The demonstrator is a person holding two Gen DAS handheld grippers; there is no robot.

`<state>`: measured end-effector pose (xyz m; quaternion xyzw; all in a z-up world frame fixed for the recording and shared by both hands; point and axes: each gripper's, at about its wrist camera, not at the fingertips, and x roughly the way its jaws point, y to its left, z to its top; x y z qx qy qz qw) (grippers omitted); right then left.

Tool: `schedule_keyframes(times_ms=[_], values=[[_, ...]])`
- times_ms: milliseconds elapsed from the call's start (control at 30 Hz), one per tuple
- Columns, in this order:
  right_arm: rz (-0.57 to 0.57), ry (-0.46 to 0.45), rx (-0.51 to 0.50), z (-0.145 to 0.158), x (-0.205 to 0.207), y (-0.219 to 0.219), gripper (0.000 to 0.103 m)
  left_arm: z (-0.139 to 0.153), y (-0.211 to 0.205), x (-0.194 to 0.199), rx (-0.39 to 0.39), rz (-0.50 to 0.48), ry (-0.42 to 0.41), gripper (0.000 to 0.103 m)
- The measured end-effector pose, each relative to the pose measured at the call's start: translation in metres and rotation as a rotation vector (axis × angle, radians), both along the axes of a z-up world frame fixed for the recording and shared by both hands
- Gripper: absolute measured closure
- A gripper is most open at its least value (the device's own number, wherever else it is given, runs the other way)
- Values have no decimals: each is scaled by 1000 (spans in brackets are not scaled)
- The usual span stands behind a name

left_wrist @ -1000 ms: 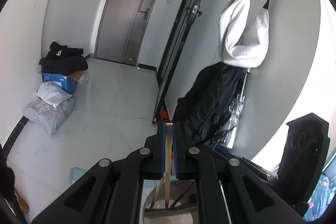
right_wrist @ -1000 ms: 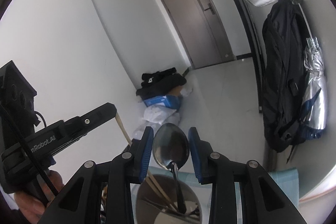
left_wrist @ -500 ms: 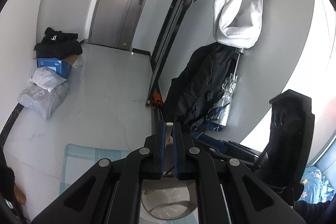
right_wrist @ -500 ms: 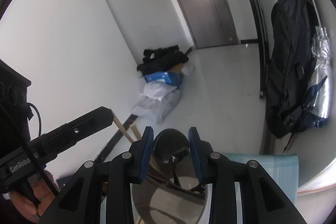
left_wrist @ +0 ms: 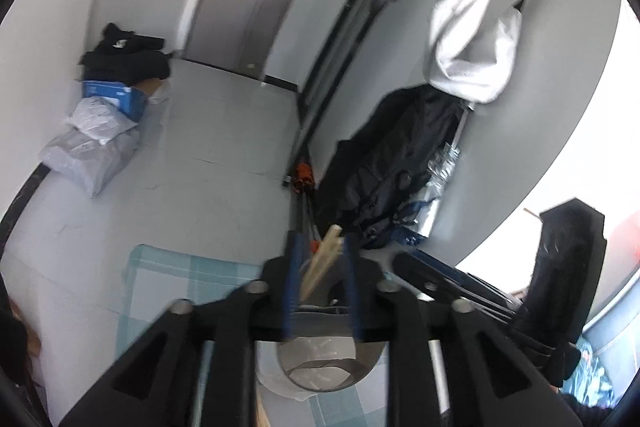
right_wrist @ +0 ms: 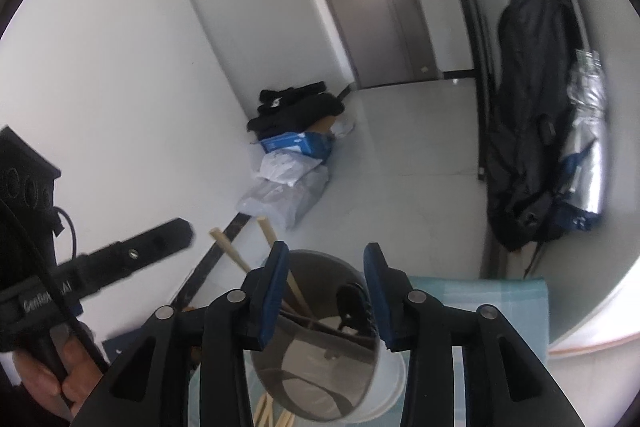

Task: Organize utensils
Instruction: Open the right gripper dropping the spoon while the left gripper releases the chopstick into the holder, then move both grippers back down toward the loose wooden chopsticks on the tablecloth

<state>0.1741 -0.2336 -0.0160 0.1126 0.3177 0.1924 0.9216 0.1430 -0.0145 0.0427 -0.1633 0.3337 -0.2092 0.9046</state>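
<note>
A steel cup (right_wrist: 320, 355) stands on a white dish right under my right gripper (right_wrist: 326, 287). Its jaws are opening and its blue pads touch nothing. The spoon (right_wrist: 352, 303) has slid down inside the cup, its bowl leaning at the rim. Wooden chopsticks (right_wrist: 234, 253) stick out of the cup on the left. In the left wrist view my left gripper (left_wrist: 322, 267) is also opening. The chopsticks (left_wrist: 324, 255) lean loose between its pads, above the cup (left_wrist: 320, 367). One of its fingers (right_wrist: 160, 239) reaches in from the left, held by a hand (right_wrist: 52, 383).
A teal checked cloth (left_wrist: 180, 275) covers the table under the cup. More chopsticks (right_wrist: 268, 411) lie on it by the cup's base. Beyond are grey floor, bags and a blue box (right_wrist: 296, 143) by the wall, and a black backpack (right_wrist: 532, 115) hanging at the right.
Both pairs of jaws have parted. The chopsticks, held upright before, now tilt loose between the left pads. The spoon has dropped from the right pads into the cup. Both grippers came lower.
</note>
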Motion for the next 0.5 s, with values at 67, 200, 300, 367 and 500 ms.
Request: schedule_keyframes(times_ms=[67,200,300,367,500], values=[[-20,-1,7,3,-7,-8,57,1,7,-6,-3,41,-7,56],[-49,-24,0,9,-26,-18,53,3,13,-16,19,93,-9,55],[-68,-43,1,14,-42,-22,48,4,15,-27,48,130,-8,47],[-76,-57,3,17,-52,-22,46,6,16,-36,61,148,-27,38],[-82,-69,1,20,-71,-20,43,7,15,-55,91,180,-51,25]])
